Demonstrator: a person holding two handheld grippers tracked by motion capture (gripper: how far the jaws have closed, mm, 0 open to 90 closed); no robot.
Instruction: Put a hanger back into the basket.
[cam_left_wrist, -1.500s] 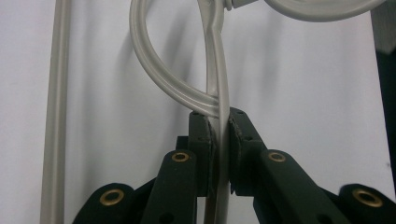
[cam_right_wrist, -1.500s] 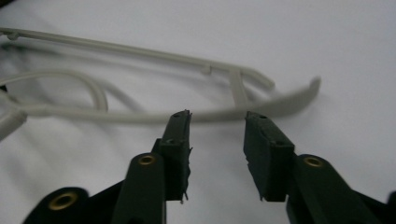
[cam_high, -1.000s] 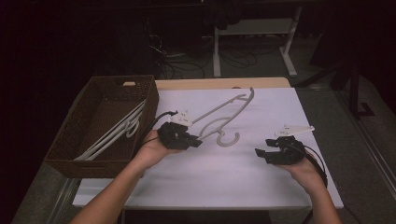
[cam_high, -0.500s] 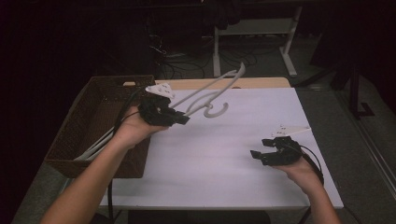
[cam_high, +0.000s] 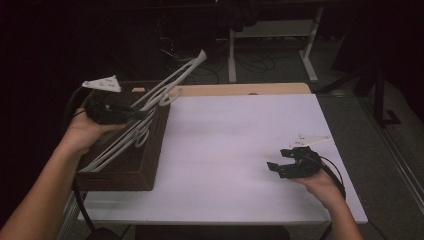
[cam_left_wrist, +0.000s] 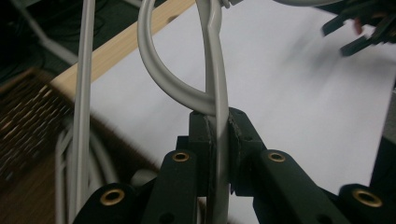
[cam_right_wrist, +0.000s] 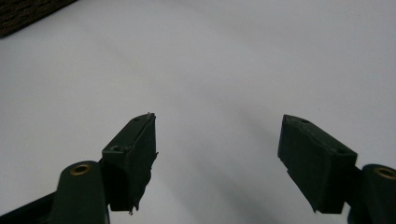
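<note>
**Hanger held over the basket, right hand-held gripper empty**

The left hand-held gripper (cam_high: 142, 114) is up in the air over the basket (cam_high: 150, 160) at the left edge of the bench (cam_high: 240, 150). Its jaws are clamped tight on a white hanger (cam_high: 172, 82); in the left gripper view the pads pinch the hanger's thin stem (cam_left_wrist: 219, 140) just below the curve of its hook (cam_left_wrist: 161, 77). From the high view the hanger slants upward from the gripper toward the far side of the room, its tip clear above the basket's far rim. More white hangers (cam_high: 117, 147) lie inside the basket, slanting along its length under the held one.

The right hand-held gripper (cam_high: 281, 160) sits low near the right edge of the bench, toward the near corner, with the hand behind it. Its jaws have just been opening and stand well apart, with nothing between them; the right gripper view shows only the bare white bench top (cam_right_wrist: 210, 60) past the two black pads (cam_right_wrist: 135, 149). The two grippers are well apart from each other.
</note>
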